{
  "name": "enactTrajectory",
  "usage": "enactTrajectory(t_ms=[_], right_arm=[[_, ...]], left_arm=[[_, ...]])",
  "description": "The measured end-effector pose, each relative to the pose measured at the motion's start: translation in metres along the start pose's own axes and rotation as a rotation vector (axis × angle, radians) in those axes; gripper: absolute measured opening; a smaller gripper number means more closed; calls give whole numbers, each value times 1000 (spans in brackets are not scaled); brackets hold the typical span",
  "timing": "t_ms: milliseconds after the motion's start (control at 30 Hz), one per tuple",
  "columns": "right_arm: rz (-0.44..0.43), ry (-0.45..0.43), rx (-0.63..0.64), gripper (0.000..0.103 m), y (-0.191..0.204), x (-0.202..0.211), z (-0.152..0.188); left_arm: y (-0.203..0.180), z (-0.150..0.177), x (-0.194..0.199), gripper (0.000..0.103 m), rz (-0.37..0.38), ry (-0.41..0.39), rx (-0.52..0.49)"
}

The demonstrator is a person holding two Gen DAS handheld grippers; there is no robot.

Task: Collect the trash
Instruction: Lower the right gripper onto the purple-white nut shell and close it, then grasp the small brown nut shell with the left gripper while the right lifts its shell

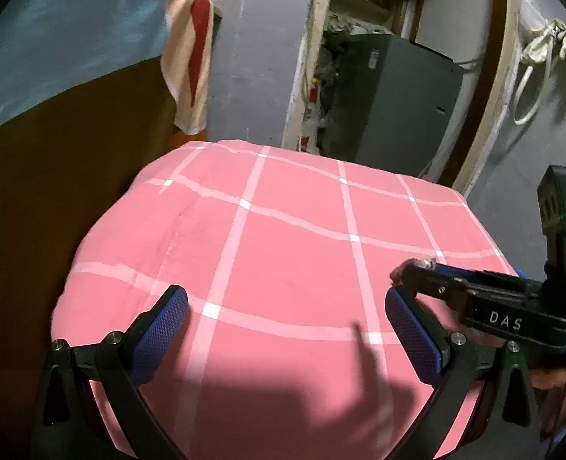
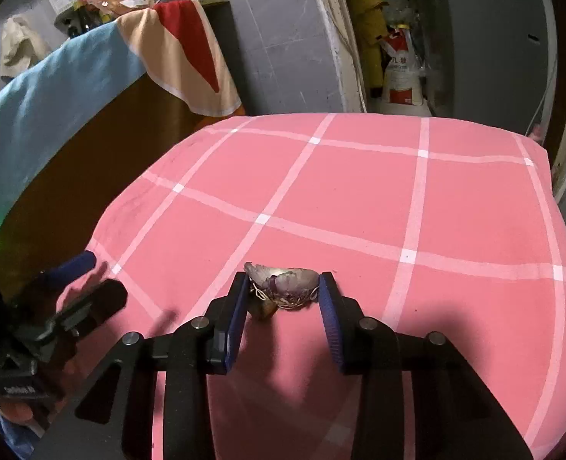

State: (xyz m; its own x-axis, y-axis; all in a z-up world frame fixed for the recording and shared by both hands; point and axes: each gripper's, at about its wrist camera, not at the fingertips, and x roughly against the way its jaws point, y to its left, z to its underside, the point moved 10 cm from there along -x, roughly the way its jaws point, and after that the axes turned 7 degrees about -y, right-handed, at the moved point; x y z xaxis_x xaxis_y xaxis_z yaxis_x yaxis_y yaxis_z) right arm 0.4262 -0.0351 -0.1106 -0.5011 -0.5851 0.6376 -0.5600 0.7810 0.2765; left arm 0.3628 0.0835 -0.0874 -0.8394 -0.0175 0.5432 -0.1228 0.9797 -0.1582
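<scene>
A crumpled purple-and-cream scrap of trash [image 2: 283, 287] is pinched between the blue pads of my right gripper [image 2: 283, 291], just above the pink checked cloth [image 2: 359, 199]. In the left wrist view the right gripper [image 1: 417, 268] comes in from the right with a bit of the scrap [image 1: 422, 262] showing at its tip. My left gripper [image 1: 286, 314] is wide open and empty, low over the cloth [image 1: 283, 230], to the left of the right gripper.
A brown wooden board [image 2: 91, 145] draped with a blue towel [image 2: 53, 92] and a red-and-cream cloth [image 2: 191, 50] stands on the left. A doorway with a grey cabinet [image 1: 397, 96] and a white-and-red sack [image 2: 401, 76] lies beyond the far edge.
</scene>
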Motion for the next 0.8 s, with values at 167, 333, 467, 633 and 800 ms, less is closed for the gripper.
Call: enactTrajectory(t_ms=[167, 333, 467, 633, 800], right_arm=[[-12, -22, -31, 32, -6, 6, 0], [-3, -46, -62, 32, -19, 18, 1], [-1, -55, -90, 32, -31, 26, 3], [42, -73, -74, 32, -44, 38, 6], [57, -88, -83, 32, -56, 49, 9]], left_arm=[[-5, 1, -2, 101, 23, 13, -8], [-18, 5, -9, 101, 56, 46, -32], [-34, 7, -16, 100, 84, 72, -72], [-56, 9, -24, 100, 117, 91, -138], [-73, 10, -36, 88, 150, 114, -199]])
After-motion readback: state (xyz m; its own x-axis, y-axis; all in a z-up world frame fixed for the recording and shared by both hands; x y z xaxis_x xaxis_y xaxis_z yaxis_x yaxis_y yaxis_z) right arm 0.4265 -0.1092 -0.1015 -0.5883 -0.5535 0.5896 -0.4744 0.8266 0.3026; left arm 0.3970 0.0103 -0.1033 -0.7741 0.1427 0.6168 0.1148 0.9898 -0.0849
